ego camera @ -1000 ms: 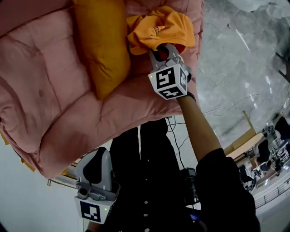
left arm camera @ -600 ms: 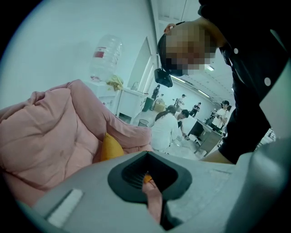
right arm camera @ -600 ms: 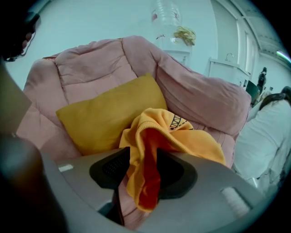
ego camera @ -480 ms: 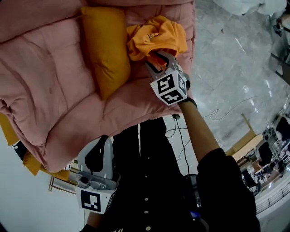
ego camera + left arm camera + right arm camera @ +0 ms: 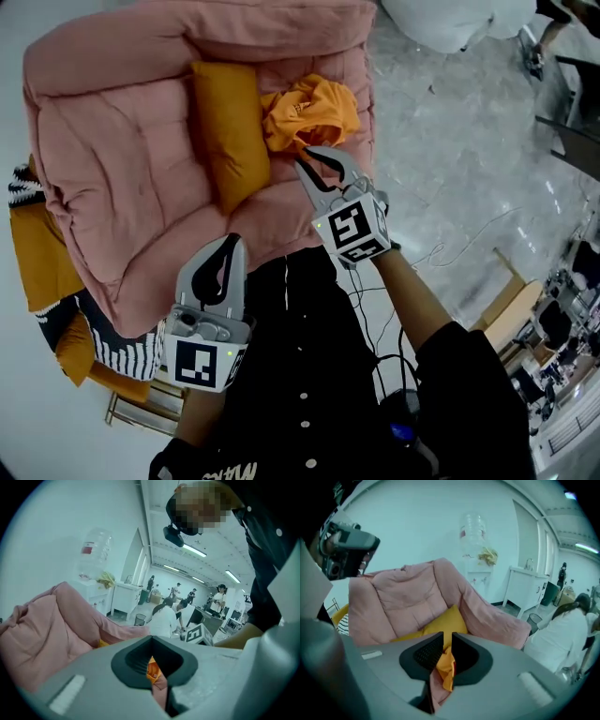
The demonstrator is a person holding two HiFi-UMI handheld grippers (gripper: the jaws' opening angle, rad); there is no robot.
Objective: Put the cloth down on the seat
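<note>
The cloth [image 5: 309,111] lies on the seat [image 5: 141,169] beside the cushion [image 5: 230,131], so the job looks done: the right gripper [image 5: 309,157] hangs clear, empty jaws just narrowing to a slit, and the left gripper [image 5: 228,246] is closed, empty.

Open lab hall: ceiling striplights [image 5: 194,551], white cabinets [image 5: 123,600], people [image 5: 164,617] working.

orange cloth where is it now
Head view: the orange cloth lies crumpled on the pink armchair seat, right of the yellow cushion, just beyond the right gripper.
</note>
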